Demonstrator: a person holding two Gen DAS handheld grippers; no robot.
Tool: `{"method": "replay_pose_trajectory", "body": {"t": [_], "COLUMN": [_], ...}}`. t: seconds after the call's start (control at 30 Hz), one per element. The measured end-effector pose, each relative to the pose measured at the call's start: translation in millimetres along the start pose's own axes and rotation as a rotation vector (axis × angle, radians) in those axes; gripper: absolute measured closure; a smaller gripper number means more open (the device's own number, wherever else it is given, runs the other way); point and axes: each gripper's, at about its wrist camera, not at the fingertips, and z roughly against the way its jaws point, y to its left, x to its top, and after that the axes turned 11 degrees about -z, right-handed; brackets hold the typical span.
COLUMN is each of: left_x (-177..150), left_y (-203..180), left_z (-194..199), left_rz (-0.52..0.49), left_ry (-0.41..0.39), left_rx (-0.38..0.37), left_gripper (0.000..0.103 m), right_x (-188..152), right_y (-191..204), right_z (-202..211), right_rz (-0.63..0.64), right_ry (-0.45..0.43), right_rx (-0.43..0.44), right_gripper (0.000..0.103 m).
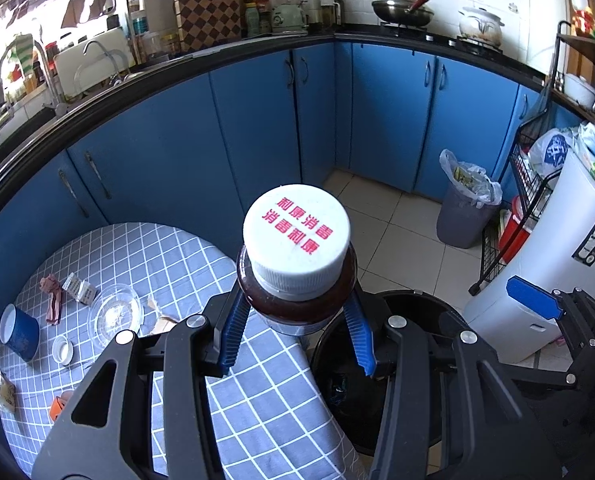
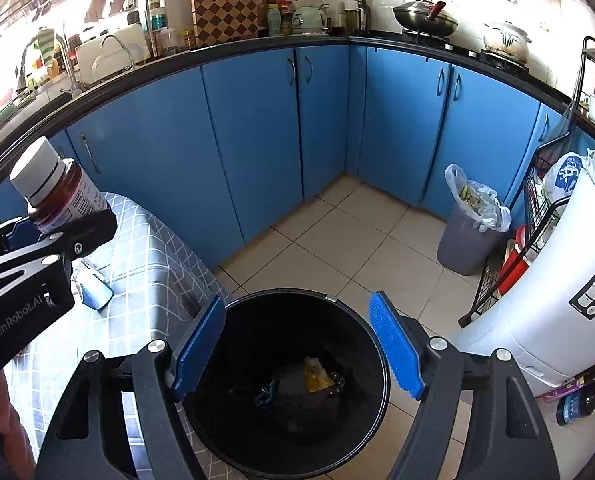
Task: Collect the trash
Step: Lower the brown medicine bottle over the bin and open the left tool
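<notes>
While the bottle (image 1: 297, 256) is clamped by its brown body between the blue pads of the left gripper (image 1: 297, 320), its white cap points up and toward the far cabinets (image 1: 257, 120), so its long axis runs roughly along the gripper's own line and is tilted rather than upright. In the left wrist view the bottle sits over the table's (image 1: 185, 264) right edge, with the black bin (image 1: 425, 300) just to the right and below; part of the bin's rim shows behind the right-hand finger. The drop point therefore lies to the right of the bottle, and the likely next move is a short sideways carry followed by release.

The right gripper (image 2: 297, 344) hangs directly above the bin's mouth (image 2: 337, 300), its jaws spread apart with nothing between them; a yellow wrapper (image 2: 316, 374) and a blue scrap (image 2: 267, 394) lie on the bin floor beneath. It is the nearer tool to the bin, yet it carries nothing, and it may crowd the opening as the bottle arrives from the left.

Left on the table are a blue cup (image 1: 19, 332), a clear lid (image 1: 115, 314), a small carton (image 1: 79, 290) and paper scraps, well apart from the bin.
</notes>
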Motion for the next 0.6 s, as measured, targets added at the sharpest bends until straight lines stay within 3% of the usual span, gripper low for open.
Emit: {"method": "replay_pose_trajectory", "body": {"t": [0.17, 0.23, 0.3, 0.4, 0.6], "left_x": [4.9, 6.0, 6.6, 6.4, 1.7], "left_y": [-9.2, -11.5, -13.4, -13.5, -6.2], "left_z": [-0.4, 1.9, 5.4, 8.5, 9.1], "left_rz": [-0.023, -0.033, -0.043, -0.047, -0.042], "left_ry": [-0.011, -0.025, -0.043, -0.056, -0.049], "left_rx": [-0.001, 0.006, 0.021, 0.024, 0.043], "left_gripper": [0.054, 0.048, 0.033, 0.026, 0.025], "right_x": [-1.0, -1.0, -1.5, -2.1, -5.6], "right_y": [-3.6, -5.8, -6.5, -7.0, 0.0], "right_z": [-1.3, -1.4, -1.3, -1.8, -1.1], "right_rz": [-0.005, -0.008, -0.012, -0.014, -0.006], "right_ry": [0.002, 0.003, 0.004, 0.006, 0.013], "right_rx": [-0.005, -0.007, -0.009, -0.009, 0.000], "right_gripper": [0.030, 0.030, 0.030, 0.030, 0.030]}}
